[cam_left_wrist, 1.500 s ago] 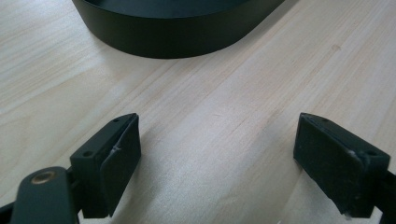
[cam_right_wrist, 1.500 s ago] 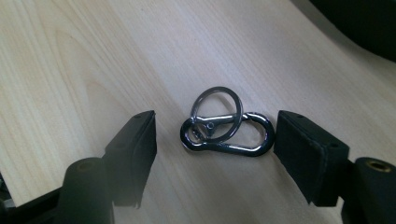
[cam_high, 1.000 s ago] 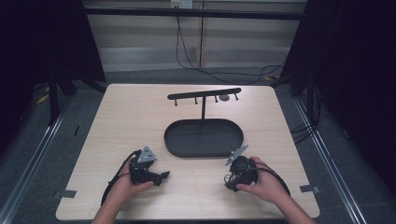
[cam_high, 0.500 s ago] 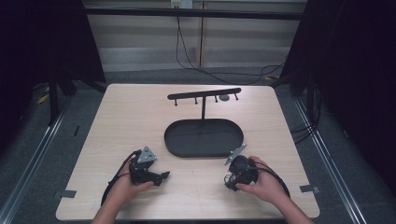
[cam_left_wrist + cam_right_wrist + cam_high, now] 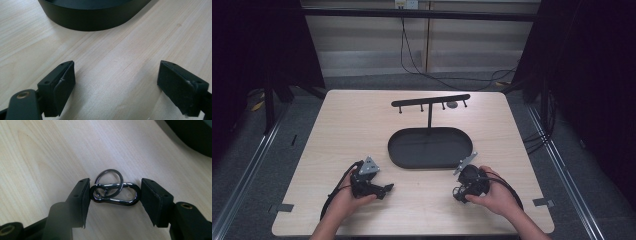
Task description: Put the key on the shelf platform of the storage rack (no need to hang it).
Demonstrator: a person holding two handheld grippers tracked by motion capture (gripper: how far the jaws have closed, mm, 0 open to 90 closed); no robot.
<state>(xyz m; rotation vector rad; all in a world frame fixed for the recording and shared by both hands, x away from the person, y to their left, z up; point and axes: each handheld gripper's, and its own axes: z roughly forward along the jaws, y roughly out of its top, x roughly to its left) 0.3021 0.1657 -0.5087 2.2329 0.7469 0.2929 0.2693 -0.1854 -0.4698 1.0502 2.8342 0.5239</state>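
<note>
A shiny metal carabiner clip [image 5: 113, 196] with a key ring [image 5: 109, 173] threaded on it lies on the wooden table. My right gripper [image 5: 115, 196] is shut on it, and both pads touch the ends of the clip. In the high view that right gripper [image 5: 459, 191] rests on the table at the front right, just in front of the black oval tray [image 5: 430, 147]. At the front left, my left gripper [image 5: 383, 189] rests on the table. Its jaws [image 5: 115, 85] stand wide open over bare wood with nothing between them.
From the far side of the oval tray rises a black T-shaped rack [image 5: 430, 101] with several hooks; a small round thing [image 5: 452, 105] hangs near its right end. The tray wall [image 5: 92, 15] lies just ahead of the left jaws. Cables trail from both grippers.
</note>
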